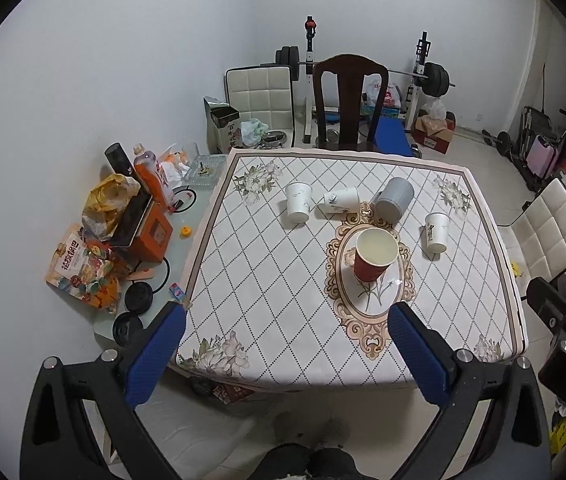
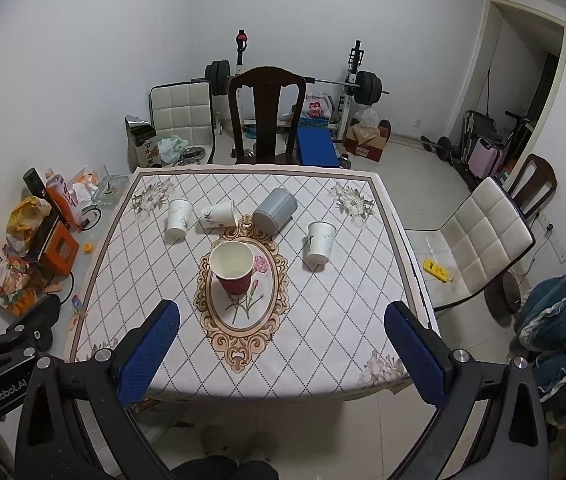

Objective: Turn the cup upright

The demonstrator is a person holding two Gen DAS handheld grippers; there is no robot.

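A red paper cup (image 1: 374,255) (image 2: 233,267) stands upright on the oval motif in the middle of the table, mouth up. Behind it are a white cup (image 1: 298,202) (image 2: 179,219) at the left, a white cup lying on its side (image 1: 341,200) (image 2: 219,214), a grey mug on its side (image 1: 393,199) (image 2: 275,208), and a white cup (image 1: 436,232) (image 2: 320,241) at the right. My left gripper (image 1: 287,330) and right gripper (image 2: 283,326) are both open and empty, held above the table's near edge, well short of the cups.
The table (image 1: 267,280) has a diamond-patterned cloth. A dark wooden chair (image 1: 349,100) stands at the far side and a white padded chair (image 2: 479,240) at the right. Snack bags, bottles and boxes (image 1: 123,232) crowd the glass surface at the left.
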